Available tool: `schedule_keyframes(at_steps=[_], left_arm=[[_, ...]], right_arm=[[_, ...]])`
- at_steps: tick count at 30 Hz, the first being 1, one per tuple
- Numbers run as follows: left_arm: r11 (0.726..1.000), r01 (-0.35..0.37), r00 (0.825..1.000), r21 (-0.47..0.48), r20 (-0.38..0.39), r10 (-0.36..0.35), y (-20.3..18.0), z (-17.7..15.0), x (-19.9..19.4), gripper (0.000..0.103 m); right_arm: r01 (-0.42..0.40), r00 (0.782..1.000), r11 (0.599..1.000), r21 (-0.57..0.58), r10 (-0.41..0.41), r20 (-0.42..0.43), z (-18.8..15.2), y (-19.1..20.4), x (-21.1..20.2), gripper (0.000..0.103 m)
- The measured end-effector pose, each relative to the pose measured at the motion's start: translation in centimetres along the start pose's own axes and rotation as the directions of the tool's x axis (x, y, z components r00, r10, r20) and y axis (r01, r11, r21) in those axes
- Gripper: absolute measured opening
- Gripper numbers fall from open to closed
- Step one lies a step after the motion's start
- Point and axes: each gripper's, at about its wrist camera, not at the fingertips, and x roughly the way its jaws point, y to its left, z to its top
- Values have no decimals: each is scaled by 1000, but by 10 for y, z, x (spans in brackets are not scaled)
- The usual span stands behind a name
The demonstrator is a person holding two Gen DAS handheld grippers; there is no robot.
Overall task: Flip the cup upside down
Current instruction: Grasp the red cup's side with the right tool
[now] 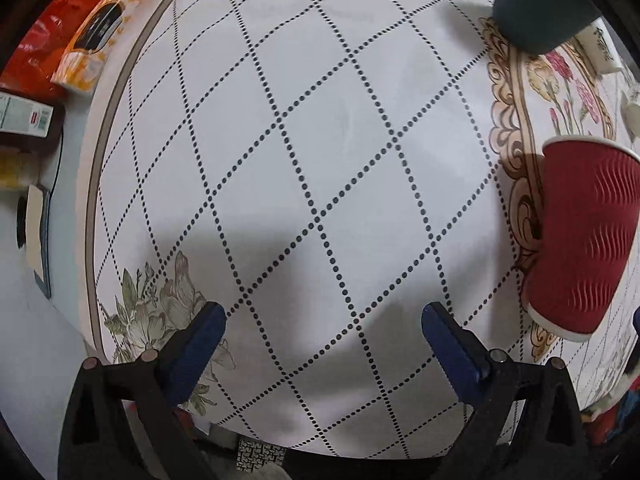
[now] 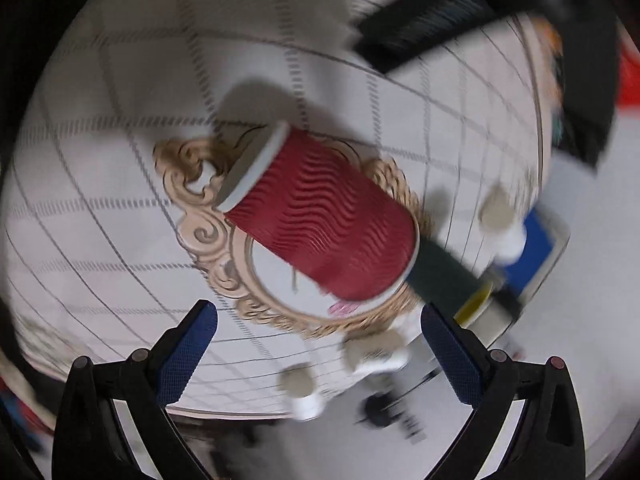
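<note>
Both tools, left tool (image 1: 323, 322) and right tool (image 2: 319, 320), gape wide, holding nothing, above the round dotted-grid desk (image 1: 320, 140); red cup (image 2: 320, 216) stands on its floral medallion.

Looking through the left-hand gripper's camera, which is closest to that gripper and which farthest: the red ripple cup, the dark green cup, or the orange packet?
From the left gripper:
1. Red ripple cup, to the right, just past the right finger.
2. Orange packet, far upper left, off the patterned table.
3. Dark green cup, far upper right.

The last two are close to call.

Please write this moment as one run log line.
red cup: on table | left gripper: open, empty | right gripper: open, empty
</note>
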Motion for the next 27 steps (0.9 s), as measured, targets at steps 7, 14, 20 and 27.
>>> schedule_keyframes(at_steps=[7,14,20,27], left_arm=[[996,-2,1000,-86,-27,0,7,0,6,101],[993,-3,1000,-118,-19,1,8,4,4,102],[991,1,1000,-134,-14,-3,17,6,-2,101],[991,-7,1000,-135,-14,5,34,0,-5,101]], right_arm=[[189,980,887,-422,-140,144,-5,34,24,103],[278,959,738,-615,-173,226,-5,40,49,100],[289,956,677,-676,-167,242,-6,35,67,96],[278,959,656,-702,-142,247,-10,23,88,87]])
